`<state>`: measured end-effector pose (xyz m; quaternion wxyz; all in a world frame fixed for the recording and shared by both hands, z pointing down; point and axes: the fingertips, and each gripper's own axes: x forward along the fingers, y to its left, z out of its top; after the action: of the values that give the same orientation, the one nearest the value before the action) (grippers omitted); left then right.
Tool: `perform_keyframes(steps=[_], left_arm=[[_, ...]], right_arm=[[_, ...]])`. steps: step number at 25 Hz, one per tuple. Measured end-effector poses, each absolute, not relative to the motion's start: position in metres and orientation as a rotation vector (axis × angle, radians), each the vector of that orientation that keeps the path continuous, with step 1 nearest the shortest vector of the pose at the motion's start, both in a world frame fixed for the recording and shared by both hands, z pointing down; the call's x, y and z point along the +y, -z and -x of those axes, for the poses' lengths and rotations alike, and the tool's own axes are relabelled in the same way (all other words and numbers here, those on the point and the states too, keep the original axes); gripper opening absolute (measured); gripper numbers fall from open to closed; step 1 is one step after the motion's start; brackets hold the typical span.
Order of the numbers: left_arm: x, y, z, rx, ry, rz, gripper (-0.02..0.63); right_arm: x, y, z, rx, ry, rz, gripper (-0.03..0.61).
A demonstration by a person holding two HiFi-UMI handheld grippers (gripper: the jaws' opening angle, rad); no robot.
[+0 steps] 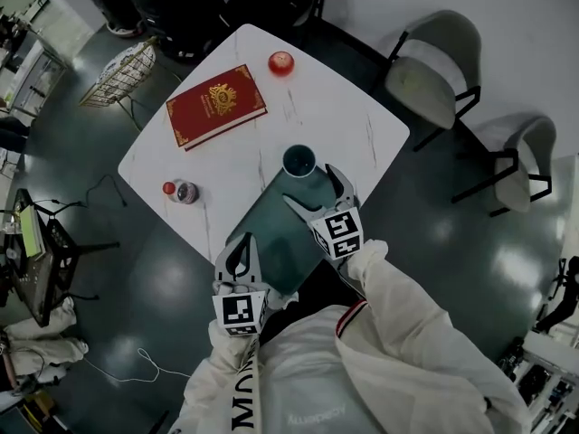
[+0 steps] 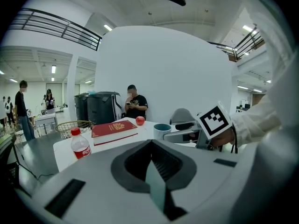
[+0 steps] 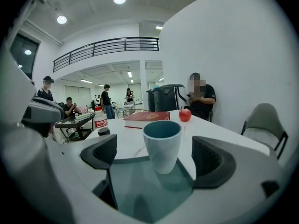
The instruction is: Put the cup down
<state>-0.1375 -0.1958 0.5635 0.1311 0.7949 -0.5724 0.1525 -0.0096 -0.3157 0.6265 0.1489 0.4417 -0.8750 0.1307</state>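
Note:
A teal cup (image 1: 299,162) stands upright on a dark teal mat (image 1: 271,233) at the near edge of the white table (image 1: 344,116). My right gripper (image 1: 309,183) is open, with one jaw on each side of the cup (image 3: 162,143) and a gap on both sides. It touches nothing. My left gripper (image 1: 240,253) sits at the mat's near corner. Its jaws are shut on a thin teal edge of the mat (image 2: 156,190). In the left gripper view the cup (image 2: 161,130) shows beside the right gripper's marker cube (image 2: 214,119).
A red book (image 1: 215,105), a red apple (image 1: 281,62) and a small red-capped bottle (image 1: 179,191) lie farther out on the table. Two chairs (image 1: 434,70) (image 1: 525,165) stand to the right, and a wire basket (image 1: 119,72) to the far left. A person (image 3: 202,99) sits beyond the table.

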Motion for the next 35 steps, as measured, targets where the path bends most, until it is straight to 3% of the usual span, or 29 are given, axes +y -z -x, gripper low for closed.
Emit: perform_keyframes(steps=[22, 35], left_arm=[[-0.099, -0.503, 0.14, -1.642, -0.294, -2.458, 0.012], [-0.026, -0.467, 0.129, -1.593, -0.219, -2.545, 0.012]], right_arm=[[-0.172, -0.512, 0.003, -2.599, -0.288, -1.444, 0.465], [-0.073, -0.476, -0.016, -2.567, -0.45, -1.553, 0.181]])
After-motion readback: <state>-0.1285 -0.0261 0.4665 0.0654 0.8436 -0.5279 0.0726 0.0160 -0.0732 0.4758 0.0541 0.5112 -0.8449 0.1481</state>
